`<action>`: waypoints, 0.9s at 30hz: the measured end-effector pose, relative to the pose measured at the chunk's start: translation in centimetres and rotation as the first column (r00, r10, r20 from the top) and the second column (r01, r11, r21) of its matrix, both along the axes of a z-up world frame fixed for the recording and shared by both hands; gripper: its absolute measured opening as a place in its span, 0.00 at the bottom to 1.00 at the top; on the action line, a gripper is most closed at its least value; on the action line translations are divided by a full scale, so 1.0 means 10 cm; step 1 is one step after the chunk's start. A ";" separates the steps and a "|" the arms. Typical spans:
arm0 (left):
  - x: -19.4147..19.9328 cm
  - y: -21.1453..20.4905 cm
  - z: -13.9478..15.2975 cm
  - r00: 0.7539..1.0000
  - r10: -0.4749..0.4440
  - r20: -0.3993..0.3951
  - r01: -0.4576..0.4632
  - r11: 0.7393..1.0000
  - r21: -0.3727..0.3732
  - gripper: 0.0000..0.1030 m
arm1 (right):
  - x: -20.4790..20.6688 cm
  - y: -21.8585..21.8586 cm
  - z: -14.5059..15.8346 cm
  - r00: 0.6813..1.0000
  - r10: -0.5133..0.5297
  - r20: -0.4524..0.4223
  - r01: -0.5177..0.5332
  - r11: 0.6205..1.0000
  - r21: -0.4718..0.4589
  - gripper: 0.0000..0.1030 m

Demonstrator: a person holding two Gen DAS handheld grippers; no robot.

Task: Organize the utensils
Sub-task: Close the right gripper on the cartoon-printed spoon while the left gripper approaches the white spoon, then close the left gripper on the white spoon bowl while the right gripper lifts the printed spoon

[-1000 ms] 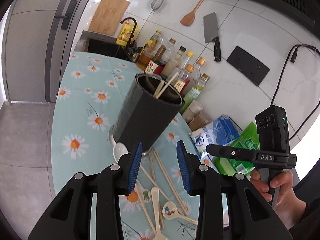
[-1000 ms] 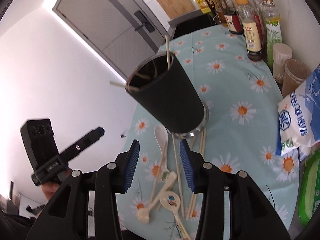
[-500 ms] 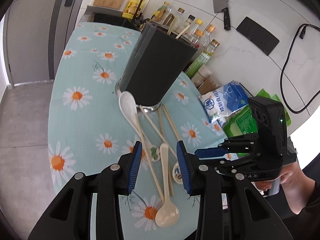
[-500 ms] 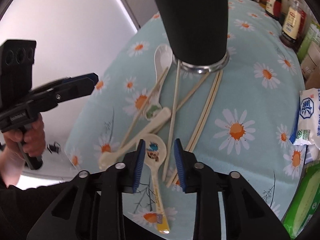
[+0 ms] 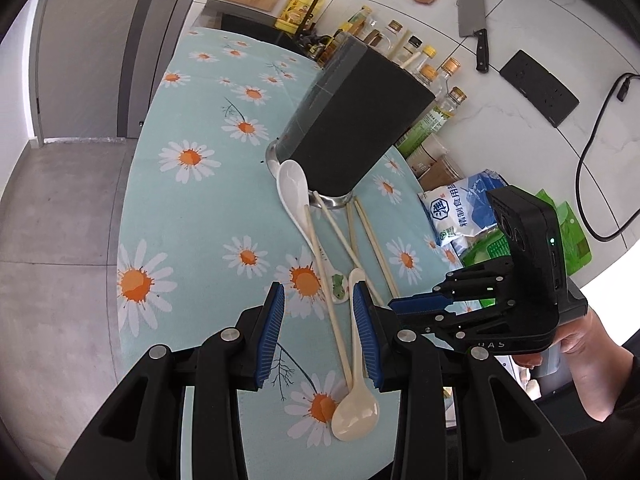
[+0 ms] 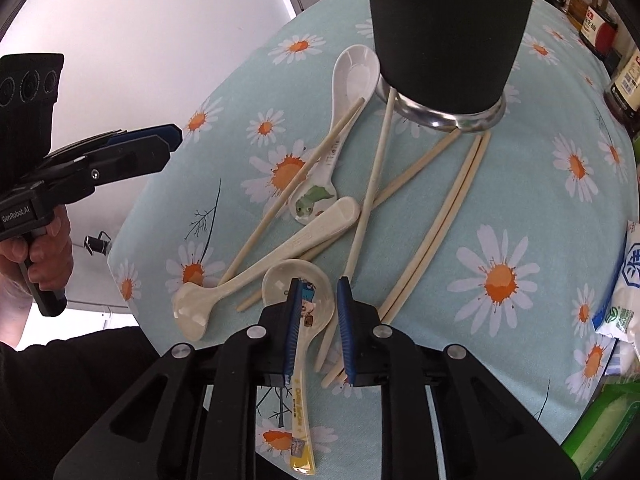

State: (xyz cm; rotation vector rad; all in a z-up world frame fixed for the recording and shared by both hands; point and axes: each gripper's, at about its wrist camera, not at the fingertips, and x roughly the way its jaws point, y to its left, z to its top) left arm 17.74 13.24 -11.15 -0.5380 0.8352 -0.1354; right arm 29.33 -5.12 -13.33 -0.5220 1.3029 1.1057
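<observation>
Standing mid-tabletop, the black utensil holder holds chopsticks; left gripper narrowly apart, empty; right gripper has been closing around the cartoon spoon.

bright, even daylight; both views sharp, with soft shadows, a blown-out white wall, and strong fisheye bending toward dark corners.

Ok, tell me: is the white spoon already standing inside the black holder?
No, the white spoon lies on the tablecloth against the base of the black holder.
</observation>
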 end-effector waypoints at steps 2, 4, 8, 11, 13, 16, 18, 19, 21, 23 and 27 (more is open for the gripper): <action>0.00 0.01 -0.02 1.000 0.007 -0.005 -0.007 1.000 -0.012 0.33 | 0.00 0.07 -0.01 1.000 0.009 -0.002 -0.009 1.000 0.001 0.19; -0.01 0.02 -0.03 1.000 0.010 -0.005 -0.010 1.000 -0.019 0.33 | 0.01 0.10 -0.02 1.000 0.013 0.003 -0.013 1.000 -0.011 0.19; -0.02 0.04 -0.05 1.000 0.014 -0.009 -0.014 1.000 -0.024 0.33 | -0.06 0.19 -0.09 0.998 0.045 0.032 -0.044 0.998 -0.039 0.12; -0.02 0.05 -0.06 1.000 0.014 -0.013 -0.014 1.000 -0.024 0.33 | -0.05 0.21 -0.09 0.999 0.035 0.023 -0.035 0.999 -0.036 0.10; -0.01 0.05 -0.07 1.000 0.010 -0.015 -0.011 1.000 -0.022 0.33 | -0.05 0.21 -0.08 0.999 0.033 0.031 -0.032 0.999 -0.032 0.08; 0.01 0.05 -0.07 1.000 0.005 -0.016 -0.005 1.000 -0.018 0.33 | -0.08 0.19 -0.07 0.999 0.030 0.033 -0.029 0.999 -0.021 0.06; 0.03 0.05 -0.07 1.000 -0.001 -0.015 0.001 1.000 -0.015 0.33 | -0.07 0.16 -0.04 0.999 0.018 0.038 -0.017 1.000 -0.009 0.05; 0.05 0.06 -0.07 1.000 -0.004 -0.015 0.004 1.000 -0.014 0.33 | -0.05 0.14 -0.02 0.999 0.011 0.036 -0.011 1.000 -0.003 0.05; 0.08 0.06 -0.08 1.000 -0.009 -0.015 0.009 1.000 -0.008 0.33 | -0.02 0.10 -0.02 0.999 -0.001 0.039 0.001 1.000 0.003 0.05; 0.12 0.07 -0.08 1.000 -0.014 -0.016 0.014 1.000 -0.003 0.33 | 0.04 0.00 0.02 0.999 -0.015 0.040 0.014 1.000 0.010 0.05; 0.25 0.13 -0.08 1.000 -0.016 -0.020 0.016 1.000 0.006 0.33 | 0.12 -0.10 0.08 0.998 -0.054 0.039 0.053 0.998 0.033 0.05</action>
